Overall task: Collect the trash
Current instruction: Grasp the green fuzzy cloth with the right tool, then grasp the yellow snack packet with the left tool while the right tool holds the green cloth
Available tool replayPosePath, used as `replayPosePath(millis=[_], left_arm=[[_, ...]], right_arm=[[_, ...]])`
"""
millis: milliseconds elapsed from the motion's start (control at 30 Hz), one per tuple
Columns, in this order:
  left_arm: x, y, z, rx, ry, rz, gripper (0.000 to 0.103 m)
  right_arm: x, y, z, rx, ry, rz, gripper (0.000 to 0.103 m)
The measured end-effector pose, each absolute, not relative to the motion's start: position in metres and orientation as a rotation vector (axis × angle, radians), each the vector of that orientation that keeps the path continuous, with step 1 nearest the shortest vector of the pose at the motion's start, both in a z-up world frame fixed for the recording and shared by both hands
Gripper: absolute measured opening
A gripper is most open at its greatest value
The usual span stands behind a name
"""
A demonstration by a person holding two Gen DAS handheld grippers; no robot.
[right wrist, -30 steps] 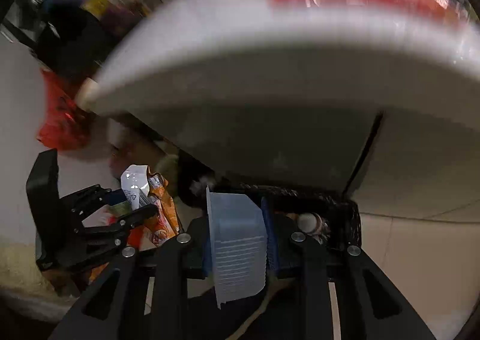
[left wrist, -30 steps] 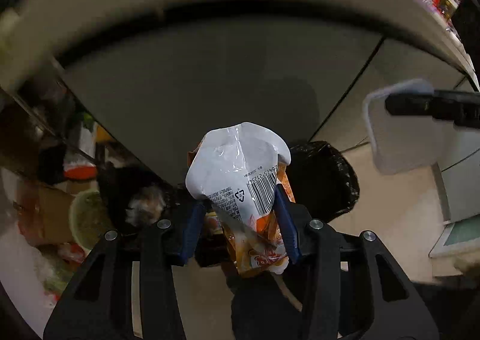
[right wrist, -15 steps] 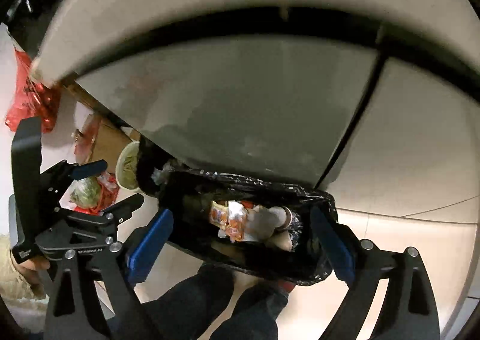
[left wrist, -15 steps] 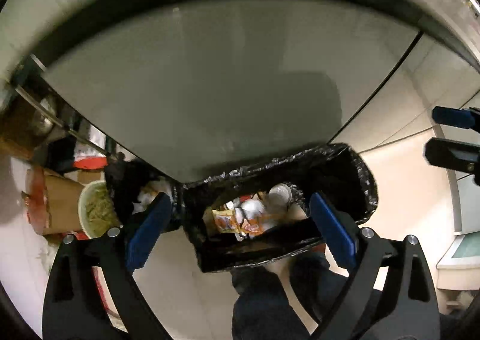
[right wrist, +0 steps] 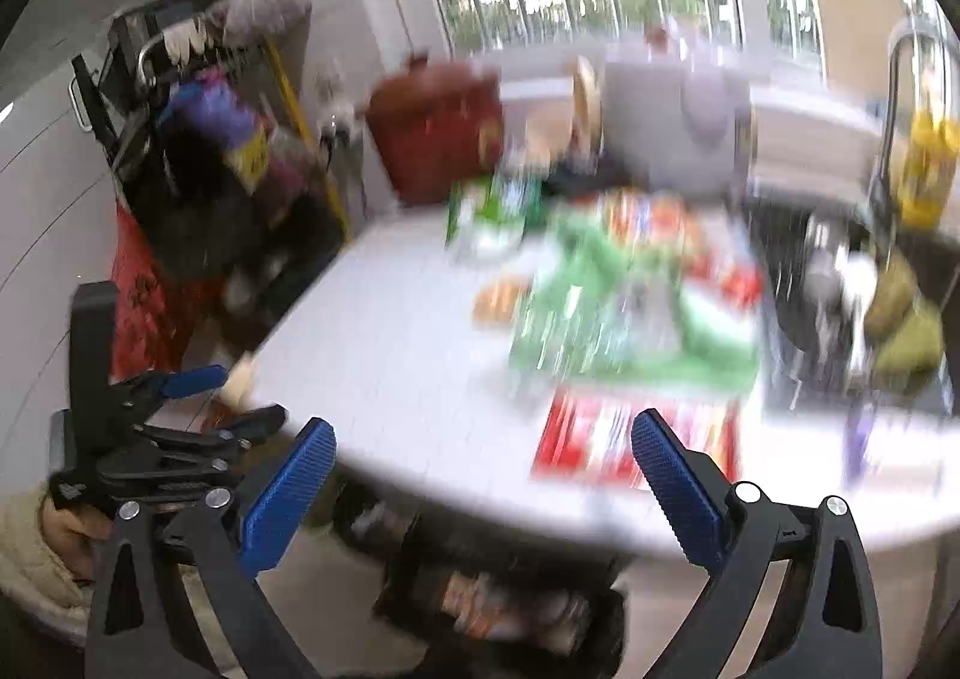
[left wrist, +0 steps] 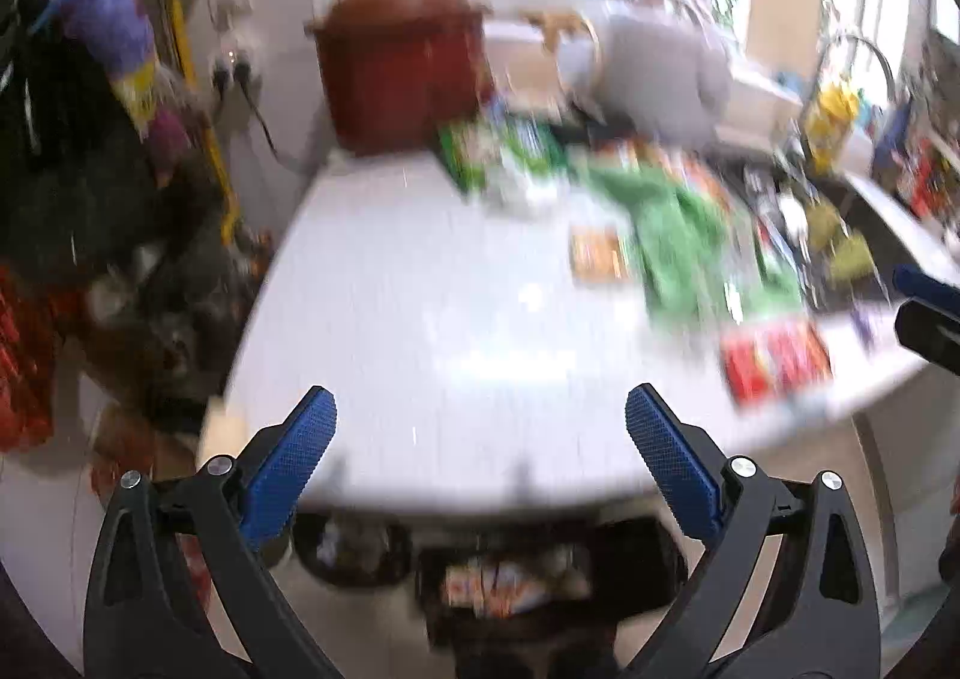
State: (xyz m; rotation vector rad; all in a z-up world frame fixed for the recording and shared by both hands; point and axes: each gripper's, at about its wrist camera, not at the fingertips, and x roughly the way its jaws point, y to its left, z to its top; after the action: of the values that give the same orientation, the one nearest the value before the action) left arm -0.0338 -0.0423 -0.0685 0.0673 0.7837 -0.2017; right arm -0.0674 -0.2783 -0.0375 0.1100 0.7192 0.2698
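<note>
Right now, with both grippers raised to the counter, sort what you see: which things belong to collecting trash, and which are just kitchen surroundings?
Part of the job:
- red wrapper near the counter's front edge
- green wrappers
- small orange packet
- black-lined bin below the counter
- left gripper and right gripper, both open and empty

Just surroundings:
- red pot
- yellow bottle
- white counter
</note>
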Motion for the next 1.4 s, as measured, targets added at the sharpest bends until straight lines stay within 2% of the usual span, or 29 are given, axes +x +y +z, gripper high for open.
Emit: replayPosePath(millis=[167,467,533,600,633,700,733,1033,1267,1400], left_arm=[[0.020,-0.060,-0.059,0.041,0.756,-0.198,0.095],[0.046,-0.066,-0.092,0.041,0.874,-0.184,0.095],[0.051,-0.066,-0.099,0.047,0.896,-0.177,0.095],[0.057,-0.064,-0.104,0.037,0.911,-0.178,0.095],[0.060,-0.065,-0.106,0.028,0.918,-0.182,0.095],[0.068,-0.067,-0.110,0.017,0.930,-0.186,0.095],[0.071,-0.069,-0.111,0.012,0.932,-0.192,0.095],[0.103,-0.108,-0.122,-0.065,0.948,-0.373,0.095],[0.143,-0.133,-0.143,-0.151,1.044,-0.383,0.095],[0.152,-0.153,-0.152,-0.145,1.057,-0.360,0.095]], right_arm=[[0.029,-0.302,-0.053,0.153,0.784,0.277,0.098],[0.145,-0.278,-0.138,-0.015,1.051,0.281,0.098],[0.155,-0.271,-0.150,-0.075,1.095,0.278,0.092],[0.152,-0.266,-0.148,-0.145,1.077,0.270,0.069],[0.153,-0.269,-0.144,-0.109,1.078,0.296,0.050],[0.153,-0.273,-0.139,-0.101,1.072,0.294,0.035],[0.152,-0.274,-0.135,-0.120,1.062,0.283,0.012],[0.126,-0.296,-0.066,0.028,0.889,0.373,0.011],[0.098,-0.319,0.028,0.147,0.643,0.404,0.012],[0.084,-0.325,0.046,0.150,0.600,0.401,0.012]])
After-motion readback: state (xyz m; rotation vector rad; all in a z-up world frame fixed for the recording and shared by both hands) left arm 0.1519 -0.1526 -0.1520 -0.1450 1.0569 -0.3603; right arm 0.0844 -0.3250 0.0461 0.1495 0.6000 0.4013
